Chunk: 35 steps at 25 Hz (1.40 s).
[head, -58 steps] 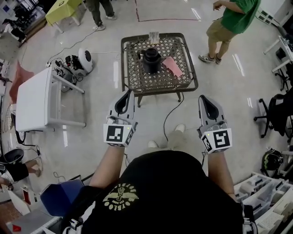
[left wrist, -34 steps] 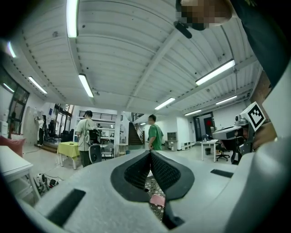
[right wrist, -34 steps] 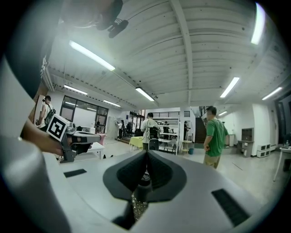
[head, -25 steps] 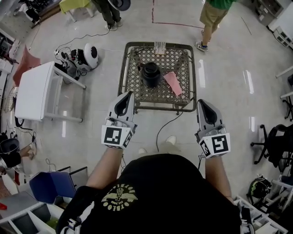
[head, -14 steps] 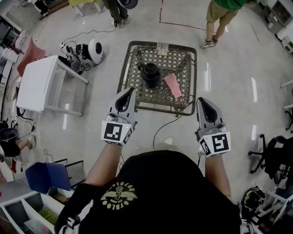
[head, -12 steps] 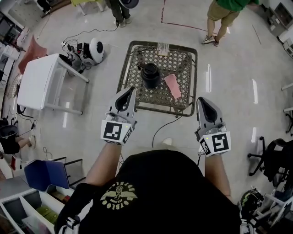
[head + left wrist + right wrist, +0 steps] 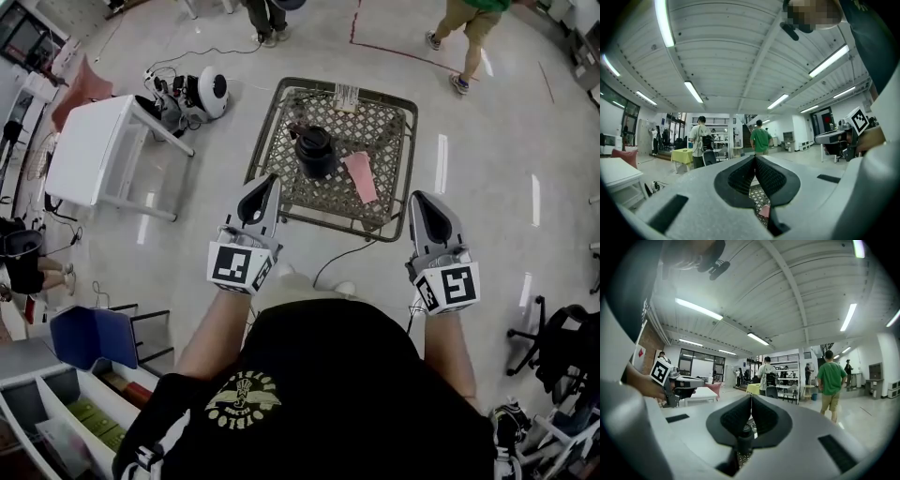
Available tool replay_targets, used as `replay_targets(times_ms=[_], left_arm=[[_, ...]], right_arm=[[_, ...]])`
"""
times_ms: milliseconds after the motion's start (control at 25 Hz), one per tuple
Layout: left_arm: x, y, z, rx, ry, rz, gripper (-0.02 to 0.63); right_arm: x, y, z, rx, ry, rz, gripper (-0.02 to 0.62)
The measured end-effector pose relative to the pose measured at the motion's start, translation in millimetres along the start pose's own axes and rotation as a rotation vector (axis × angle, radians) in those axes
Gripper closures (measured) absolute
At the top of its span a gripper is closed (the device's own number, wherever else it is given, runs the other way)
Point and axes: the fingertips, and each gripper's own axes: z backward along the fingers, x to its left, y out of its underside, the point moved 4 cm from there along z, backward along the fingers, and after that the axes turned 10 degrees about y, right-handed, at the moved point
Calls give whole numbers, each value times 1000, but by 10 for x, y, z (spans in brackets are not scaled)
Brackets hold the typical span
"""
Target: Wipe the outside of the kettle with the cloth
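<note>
On one table [image 7: 410,150] sit one kettle [image 7: 315,150] and one cloth [image 7: 361,176], with left tool [image 7: 264,182] and right tool [image 7: 421,198] closed, empty.

desk [image 7: 377,125]: upper centre of frame | kettle [image 7: 315,150]: on desk | cloth [image 7: 361,176]: on desk, just right of kettle | left gripper [image 7: 264,182]: at desk's lower-left corner | right gripper [image 7: 420,198]: lower-right corner

Glossy pale floor [image 7: 487,150], white table [image 7: 89,155], metal lattice table [image 7: 384,141], blue chair [image 7: 89,336], ribbed ceiling [image 7: 740,51] with strip lights [image 7: 694,92]
</note>
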Motion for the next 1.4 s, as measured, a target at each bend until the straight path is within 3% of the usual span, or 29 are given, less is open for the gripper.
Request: replay_targets(times_ms=[400, 800, 1400], left_arm=[[368, 176, -273, 23, 48, 18, 603], [855, 190, -942, 21, 179, 23, 603], [1528, 616, -1511, 80, 344, 91, 603]], right_arm=[[18, 107, -397, 23, 38, 6, 583], [-49, 59, -984, 55, 130, 6, 583], [122, 244, -1753, 164, 244, 13, 583]])
